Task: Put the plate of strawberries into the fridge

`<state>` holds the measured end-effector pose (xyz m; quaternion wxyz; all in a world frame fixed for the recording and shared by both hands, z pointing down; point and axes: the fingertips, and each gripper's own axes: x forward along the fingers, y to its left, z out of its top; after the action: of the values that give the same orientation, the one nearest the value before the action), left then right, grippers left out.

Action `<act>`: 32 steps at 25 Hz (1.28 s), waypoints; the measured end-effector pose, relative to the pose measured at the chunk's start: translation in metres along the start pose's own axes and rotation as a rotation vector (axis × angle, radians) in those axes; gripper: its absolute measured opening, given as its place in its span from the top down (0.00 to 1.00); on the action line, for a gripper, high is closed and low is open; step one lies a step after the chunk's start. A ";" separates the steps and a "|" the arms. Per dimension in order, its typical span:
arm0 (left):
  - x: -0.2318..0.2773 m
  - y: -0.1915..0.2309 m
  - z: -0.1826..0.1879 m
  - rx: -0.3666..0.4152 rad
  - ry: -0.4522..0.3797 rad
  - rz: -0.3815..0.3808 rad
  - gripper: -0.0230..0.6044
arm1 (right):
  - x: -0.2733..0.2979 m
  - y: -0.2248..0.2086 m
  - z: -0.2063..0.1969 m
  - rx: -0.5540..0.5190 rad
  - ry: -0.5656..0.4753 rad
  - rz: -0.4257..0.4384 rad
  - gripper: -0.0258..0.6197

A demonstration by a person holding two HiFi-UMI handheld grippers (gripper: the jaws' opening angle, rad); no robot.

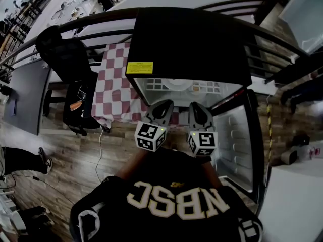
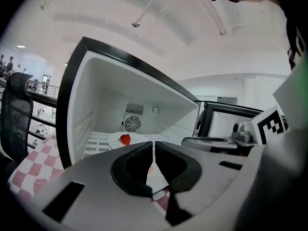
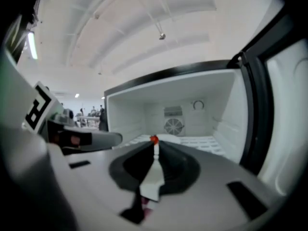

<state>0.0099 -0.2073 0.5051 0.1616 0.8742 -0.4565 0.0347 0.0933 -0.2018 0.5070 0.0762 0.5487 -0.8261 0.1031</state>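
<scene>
A white round plate [image 2: 140, 138] w/ a red strawberry [image 2: 125, 139] on it is seen already inside the small black fridge [image 1: 192, 39]. It is set on the white slatted shelf [image 2: 98, 143] toward the back, just in front of the round fan grille [image 2: 132, 123] in the rear wall. The fridge's white-lined door [image 1: 237, 145] is swung wide open to the right in the head view, & a yellow label [image 1: 139, 67] is stuck at the top front edge of the cabinet. Both grippers are held side by side in front of the opening, apart from plate & shelf, pointed into the cavity. The left gripper [image 2: 154, 147] is shown w/ its jaws pressed together, only a hairline slit btwn them & nothing pinched. The right gripper [image 3: 156, 150] is likewise closed tip to tip, empty. Left of the fridge a red-and-white checked cloth [image 1: 118, 84] is spread over a tabletop, & a black office chair [image 1: 70, 59] is parked beside it. A wood-plank floor [image 1: 116, 150] is visible below.
</scene>
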 end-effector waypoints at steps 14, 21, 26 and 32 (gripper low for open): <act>-0.039 -0.026 -0.001 0.003 -0.078 0.053 0.92 | -0.048 0.012 0.006 -0.105 -0.074 0.002 0.93; -0.046 -0.038 -0.012 -0.007 -0.072 0.050 0.92 | -0.058 0.008 0.005 -0.075 -0.068 -0.011 0.93; -0.049 -0.037 -0.018 -0.034 -0.060 0.059 0.92 | -0.060 0.011 -0.005 -0.069 -0.031 0.000 0.93; -0.049 -0.034 -0.028 -0.047 -0.041 0.060 0.92 | -0.055 0.016 -0.014 -0.071 -0.016 0.021 0.93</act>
<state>0.0119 -0.1420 0.5132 0.1715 0.8567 -0.4864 0.0107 0.1004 -0.1432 0.5057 0.0878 0.5376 -0.8357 0.0703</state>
